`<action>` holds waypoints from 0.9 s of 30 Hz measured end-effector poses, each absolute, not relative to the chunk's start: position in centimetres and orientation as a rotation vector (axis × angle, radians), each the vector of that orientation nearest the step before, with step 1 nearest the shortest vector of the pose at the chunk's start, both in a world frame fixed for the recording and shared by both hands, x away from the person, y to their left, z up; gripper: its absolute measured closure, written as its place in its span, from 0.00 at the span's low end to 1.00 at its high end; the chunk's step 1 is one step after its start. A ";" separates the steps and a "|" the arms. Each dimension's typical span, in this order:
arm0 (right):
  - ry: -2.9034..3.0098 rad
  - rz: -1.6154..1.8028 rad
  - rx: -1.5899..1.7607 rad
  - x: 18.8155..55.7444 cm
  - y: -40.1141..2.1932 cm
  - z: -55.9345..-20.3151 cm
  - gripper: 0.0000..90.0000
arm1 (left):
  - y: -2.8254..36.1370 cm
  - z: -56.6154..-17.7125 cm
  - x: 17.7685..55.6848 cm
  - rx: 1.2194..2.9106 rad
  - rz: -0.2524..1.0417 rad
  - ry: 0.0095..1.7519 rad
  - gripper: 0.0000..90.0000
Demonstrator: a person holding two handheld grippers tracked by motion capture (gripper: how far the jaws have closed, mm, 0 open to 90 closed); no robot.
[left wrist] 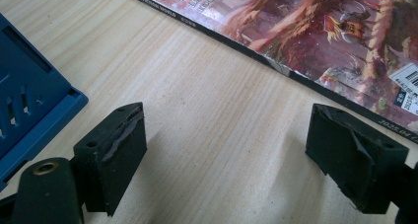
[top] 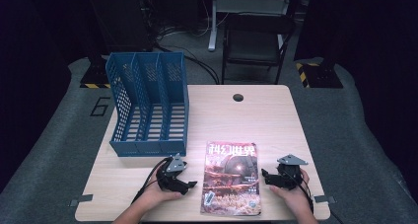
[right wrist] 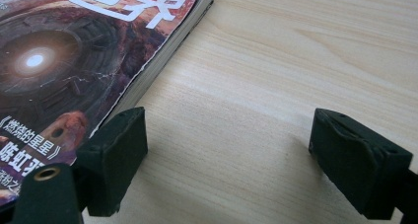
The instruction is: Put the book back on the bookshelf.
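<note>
Both pairs of jaws stand wide apart with nothing between them but bare wood. Taking the glossy paperback magazine with the dark red science-fiction cover (top: 231,178) as the landmark: the left gripper (top: 183,183) rests in the person's left hand (top: 160,189) just off the magazine's left long edge, and the right gripper (top: 268,178), held by the right hand (top: 294,192), sits just off its right long edge. Neither touches it. Flanking the magazine this way reads as a ready stance — one gripper at each side so the flat, floppy thing can be pinched or lifted from either edge.

The magazine lies flat and closed, cover up, near the front edge of the pale wooden table (top: 256,115), its title end pointing away from the person. Large white Chinese characters run across that far end; below them a glowing round opening sits in a dark, rusty scene, and a white barcode label shows near the front left corner. In the right gripper view the stacked page edges (right wrist: 162,68) look fairly thick, the cover slightly worn along the rim. In the left gripper view the black spine edge (left wrist: 276,68) faces the open jaws.

Beyond the magazine and to its left stands a blue perforated plastic file rack with three slots (top: 148,103) — probably where the magazine belongs.
</note>
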State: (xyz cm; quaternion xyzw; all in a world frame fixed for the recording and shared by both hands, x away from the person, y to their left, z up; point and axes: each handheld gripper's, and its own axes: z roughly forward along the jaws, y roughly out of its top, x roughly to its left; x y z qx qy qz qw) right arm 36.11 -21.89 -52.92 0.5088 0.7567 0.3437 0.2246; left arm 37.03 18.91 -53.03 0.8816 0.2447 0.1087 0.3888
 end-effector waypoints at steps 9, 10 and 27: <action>2.099 0.894 1.453 36.0 -21.8 -52.3 0.30 | 18.7 -53.0 36.9 2.230 0.287 0.658 0.17; 2.086 0.897 1.464 36.1 -21.7 -52.2 0.32 | 18.7 -53.0 36.9 2.231 0.276 0.656 0.17; 2.102 0.920 1.566 35.7 -20.8 -50.9 0.55 | 18.7 -53.0 36.5 2.233 0.296 0.693 0.18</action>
